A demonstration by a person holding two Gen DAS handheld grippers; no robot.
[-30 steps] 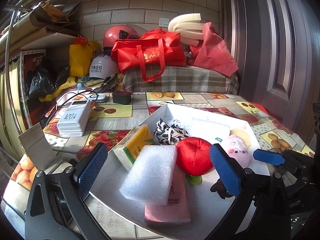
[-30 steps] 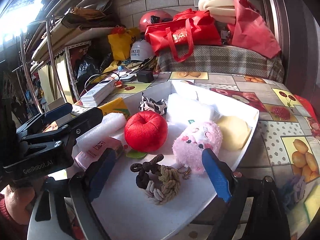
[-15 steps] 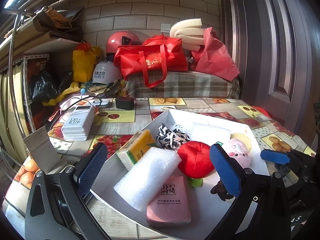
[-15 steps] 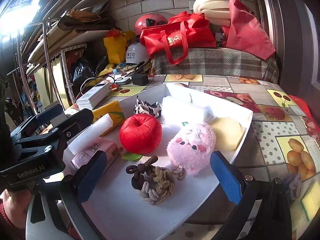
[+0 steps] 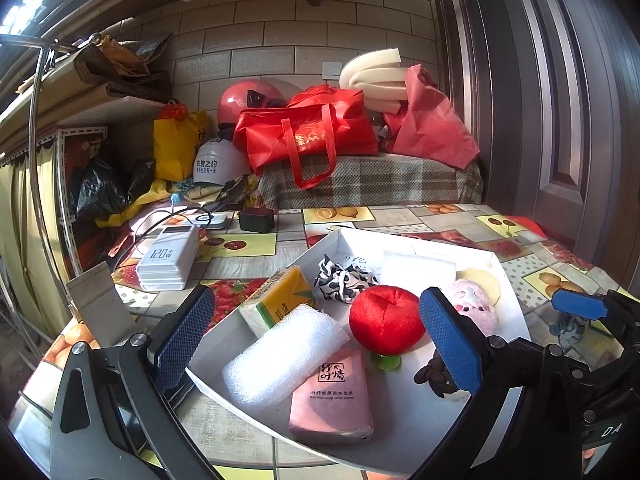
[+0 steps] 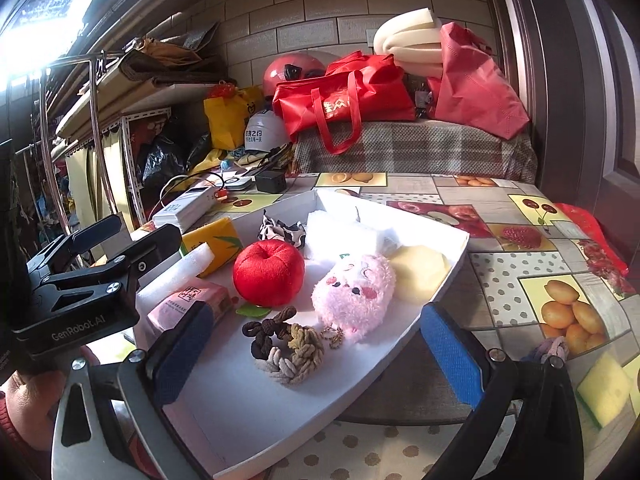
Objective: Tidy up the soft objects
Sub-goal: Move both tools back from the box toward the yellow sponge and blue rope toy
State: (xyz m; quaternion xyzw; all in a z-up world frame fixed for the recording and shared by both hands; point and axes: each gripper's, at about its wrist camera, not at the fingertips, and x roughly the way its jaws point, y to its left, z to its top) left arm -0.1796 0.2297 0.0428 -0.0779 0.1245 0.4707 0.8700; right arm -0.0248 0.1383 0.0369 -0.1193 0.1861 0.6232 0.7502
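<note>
A white tray [image 5: 416,420] [image 6: 256,420] holds a red plush apple [image 5: 384,320] [image 6: 269,272], a pink plush toy [image 6: 354,294], a white foam block [image 5: 284,354], a pink tissue pack [image 5: 330,394], a yellow tissue pack [image 5: 278,300], a black-and-white scrunchie [image 5: 342,280], a cream sponge [image 6: 420,270] and hair ties [image 6: 284,342]. My left gripper [image 5: 316,344] is open and empty above the tray's near edge. My right gripper [image 6: 316,360] is open and empty, its jaws standing either side of the tray.
A yellow-green sponge [image 6: 604,394] and a purple hair tie [image 6: 550,350] lie on the fruit-print tablecloth right of the tray. A white power bank [image 5: 168,258] and a black charger [image 5: 257,219] sit at the left. Red bags [image 5: 308,136] and helmets are stacked behind.
Both grippers have drawn back and risen a little from the tray. The tray's contents have not moved.
</note>
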